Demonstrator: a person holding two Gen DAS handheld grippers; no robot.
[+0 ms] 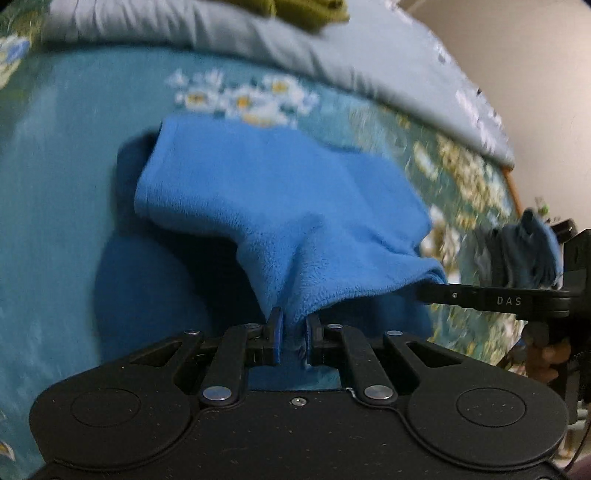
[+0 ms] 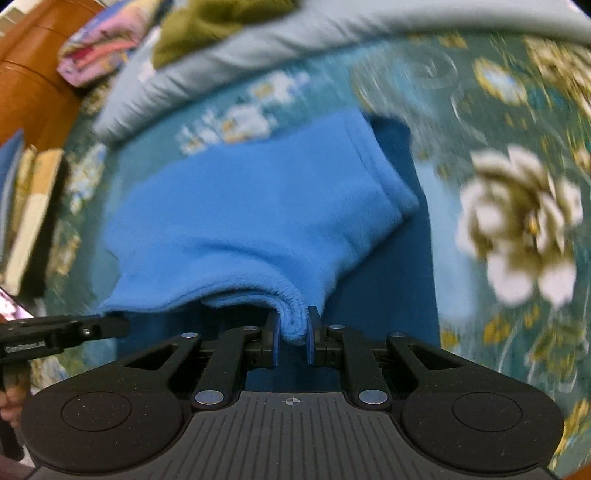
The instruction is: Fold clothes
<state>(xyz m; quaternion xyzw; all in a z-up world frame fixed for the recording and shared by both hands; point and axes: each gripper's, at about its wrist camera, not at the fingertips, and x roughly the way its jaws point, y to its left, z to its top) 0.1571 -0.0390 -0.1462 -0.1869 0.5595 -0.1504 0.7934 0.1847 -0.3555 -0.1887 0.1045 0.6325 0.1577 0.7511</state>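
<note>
A bright blue fleece garment (image 1: 280, 206) hangs folded over above a floral teal bedspread (image 1: 55, 184). My left gripper (image 1: 293, 334) is shut on one near corner of its edge. My right gripper (image 2: 292, 332) is shut on the other near corner of the fleece garment (image 2: 258, 214). The lifted layer drapes away from both grippers and a lower layer lies under it. The right gripper's finger shows in the left wrist view (image 1: 491, 300); the left gripper's finger shows in the right wrist view (image 2: 62, 334).
A grey quilt (image 1: 332, 48) lies along the far side with an olive-green cloth (image 2: 221, 22) on it. A pink patterned bundle (image 2: 99, 51) and a wooden headboard (image 2: 29, 74) are at far left. A wall (image 1: 535, 92) is at right.
</note>
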